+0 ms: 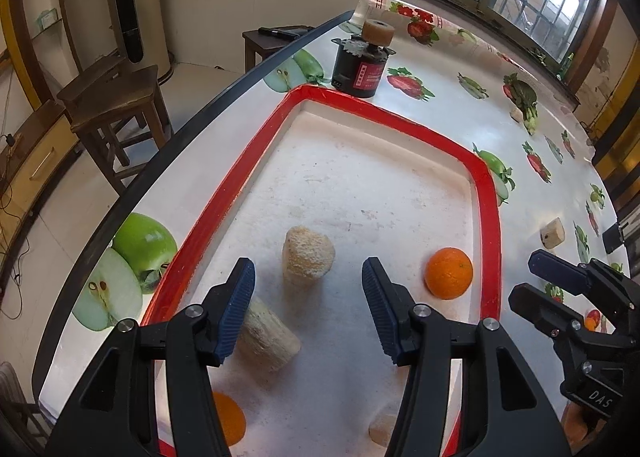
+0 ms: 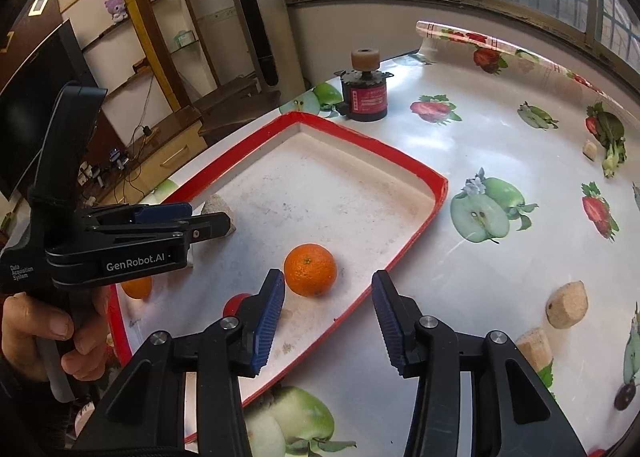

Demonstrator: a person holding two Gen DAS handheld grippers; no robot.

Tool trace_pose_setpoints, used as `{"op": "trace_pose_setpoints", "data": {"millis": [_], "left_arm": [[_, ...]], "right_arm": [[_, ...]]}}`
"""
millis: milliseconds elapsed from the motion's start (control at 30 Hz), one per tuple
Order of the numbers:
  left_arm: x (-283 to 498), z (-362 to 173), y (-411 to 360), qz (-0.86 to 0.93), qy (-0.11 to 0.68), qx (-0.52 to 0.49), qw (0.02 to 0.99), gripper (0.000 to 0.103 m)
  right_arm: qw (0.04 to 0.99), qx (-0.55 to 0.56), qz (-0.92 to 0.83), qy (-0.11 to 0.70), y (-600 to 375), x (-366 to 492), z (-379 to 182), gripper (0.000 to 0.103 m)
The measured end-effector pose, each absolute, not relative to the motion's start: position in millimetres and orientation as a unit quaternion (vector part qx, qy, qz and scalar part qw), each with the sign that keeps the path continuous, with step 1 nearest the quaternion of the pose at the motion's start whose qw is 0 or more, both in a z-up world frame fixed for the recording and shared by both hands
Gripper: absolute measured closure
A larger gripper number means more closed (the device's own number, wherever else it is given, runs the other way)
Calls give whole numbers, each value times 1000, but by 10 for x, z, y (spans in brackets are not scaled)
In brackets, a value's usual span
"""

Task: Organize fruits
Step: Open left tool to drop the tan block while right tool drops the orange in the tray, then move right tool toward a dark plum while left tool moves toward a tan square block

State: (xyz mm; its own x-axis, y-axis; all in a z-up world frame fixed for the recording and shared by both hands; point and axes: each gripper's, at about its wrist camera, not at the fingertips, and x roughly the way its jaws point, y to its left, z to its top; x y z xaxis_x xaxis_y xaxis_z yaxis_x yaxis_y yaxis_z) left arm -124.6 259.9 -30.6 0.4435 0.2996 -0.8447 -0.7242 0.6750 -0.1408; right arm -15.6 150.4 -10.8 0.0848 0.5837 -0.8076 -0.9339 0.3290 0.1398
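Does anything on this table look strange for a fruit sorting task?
Yes. A black motor with a beige roller on top stands just beyond the red-rimmed tray, among printed fruit pictures. Porous beige chunks lie loose on the tablecloth. Neither is fruit.

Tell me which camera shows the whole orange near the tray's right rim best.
The right wrist view: the orange sits near the middle, unblocked, its stem dimple visible, just beyond the open right hand-held gripper. The left wrist view shows the same orange whole too, but smaller and off to the side by the tray rim.
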Motion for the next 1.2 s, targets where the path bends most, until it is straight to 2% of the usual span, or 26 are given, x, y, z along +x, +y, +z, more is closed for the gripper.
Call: {"op": "trace_pose_setpoints", "data": {"millis": [1200], "left_arm": [[-913,-19,1607,255,425,-204,844,48]], "right_arm": [[779,-136,439,426,-146,378,126,55]]}}
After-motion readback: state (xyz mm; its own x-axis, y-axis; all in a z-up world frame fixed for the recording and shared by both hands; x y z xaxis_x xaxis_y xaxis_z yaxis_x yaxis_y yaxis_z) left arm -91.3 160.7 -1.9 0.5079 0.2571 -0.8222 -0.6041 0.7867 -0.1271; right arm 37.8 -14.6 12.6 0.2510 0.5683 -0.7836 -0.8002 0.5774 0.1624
